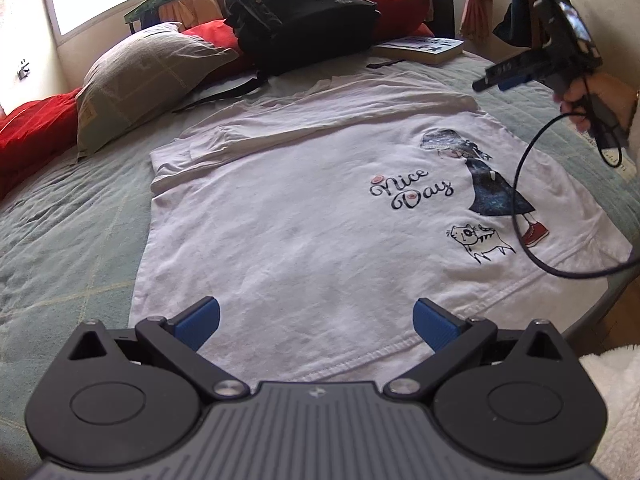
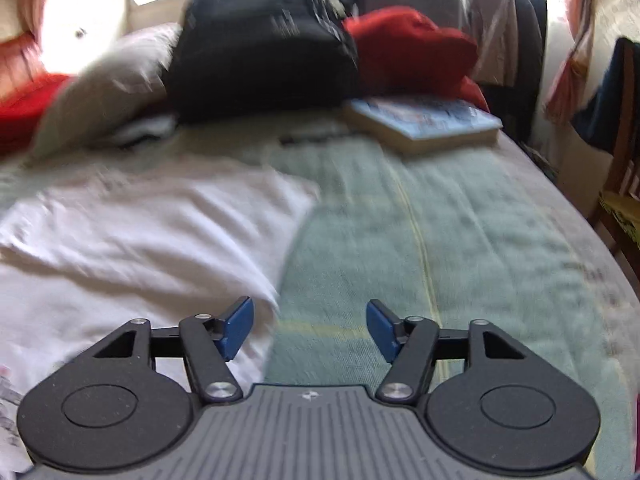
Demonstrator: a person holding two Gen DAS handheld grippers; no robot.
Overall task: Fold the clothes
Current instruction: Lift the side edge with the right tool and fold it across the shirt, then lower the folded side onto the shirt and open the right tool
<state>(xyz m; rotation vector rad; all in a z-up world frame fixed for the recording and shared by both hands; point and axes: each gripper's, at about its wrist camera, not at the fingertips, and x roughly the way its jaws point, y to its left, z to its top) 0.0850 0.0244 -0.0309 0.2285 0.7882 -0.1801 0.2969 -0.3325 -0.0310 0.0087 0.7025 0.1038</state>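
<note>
The white shirt (image 1: 304,208) lies flat on the bed (image 1: 60,240), its far side folded over, print at 3 o'clock in the left view. The left gripper (image 1: 316,322) hovers over its near hem, jaws wide and empty. The right gripper (image 2: 310,330) – jaws parted, nothing between them – hangs over the shirt's edge (image 2: 280,248); backpack (image 2: 260,48) at 12, book (image 2: 424,120) at 1.
</note>
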